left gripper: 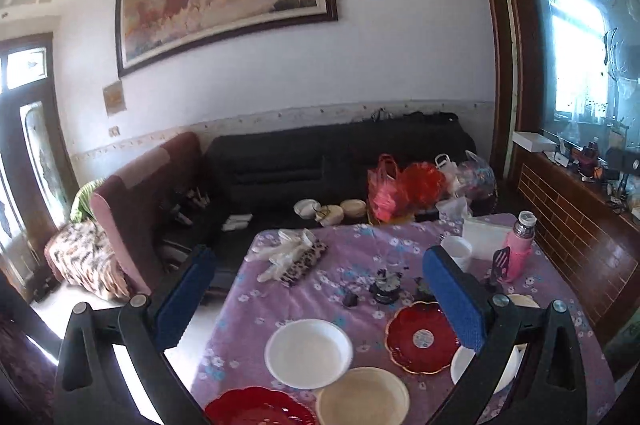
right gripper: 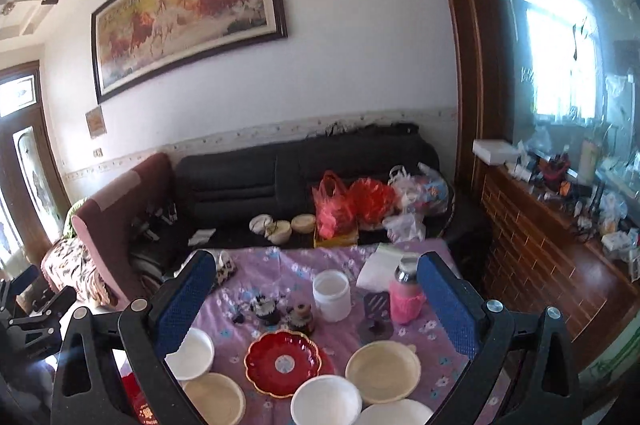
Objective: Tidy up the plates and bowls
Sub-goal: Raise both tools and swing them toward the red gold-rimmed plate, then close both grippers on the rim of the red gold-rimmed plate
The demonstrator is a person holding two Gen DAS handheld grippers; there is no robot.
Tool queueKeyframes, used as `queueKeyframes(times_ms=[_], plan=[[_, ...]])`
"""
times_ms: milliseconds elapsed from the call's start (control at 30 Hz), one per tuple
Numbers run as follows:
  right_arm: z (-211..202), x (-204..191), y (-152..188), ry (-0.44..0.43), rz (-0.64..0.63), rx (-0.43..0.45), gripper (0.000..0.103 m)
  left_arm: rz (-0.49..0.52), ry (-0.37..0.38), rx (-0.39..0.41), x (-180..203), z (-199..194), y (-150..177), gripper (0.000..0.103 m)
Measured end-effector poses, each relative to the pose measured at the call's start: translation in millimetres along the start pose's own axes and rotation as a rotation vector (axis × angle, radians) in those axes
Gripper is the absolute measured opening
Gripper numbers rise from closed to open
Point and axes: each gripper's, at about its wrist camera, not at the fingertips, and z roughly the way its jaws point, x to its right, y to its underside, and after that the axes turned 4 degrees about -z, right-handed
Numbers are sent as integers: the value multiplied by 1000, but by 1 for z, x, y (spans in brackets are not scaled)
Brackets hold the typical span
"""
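Both grippers hang above the purple flowered table point(right gripper: 280, 265) with blue fingers spread wide and nothing between them: the left gripper point(left gripper: 320, 301) and the right gripper point(right gripper: 316, 301). In the right wrist view the scalloped red plate point(right gripper: 285, 362) sits at centre, with a white bowl point(right gripper: 326, 401) at its 5 o'clock, a cream plate point(right gripper: 383, 369) at 3 o'clock, another white bowl point(right gripper: 192, 353) at 9 o'clock and a cream bowl point(right gripper: 216, 399) at 7 o'clock. A white jar point(right gripper: 331, 295) and a pink flask point(right gripper: 406, 291) stand farther back, toward 1 o'clock
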Motion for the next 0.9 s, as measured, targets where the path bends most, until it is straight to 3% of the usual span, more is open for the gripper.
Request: queueKeyframes(times_ms=[200,400,533,700,900], plan=[[142,26,89,-56,49,-252,100,-36,108,-218,33,114,59,103],[237,36,158,-178,111,-432,84,-82,151,-403,52,192,109,102],[273,25,182,-217,88,-499,80,-105,177,-511,56,231,128,89],[306,13,203,-245,65,-562,79,-140,204,-638,58,271,151,65],[329,8,218,-269,71,-620,75,-156,210,-699,57,293,170,61]])
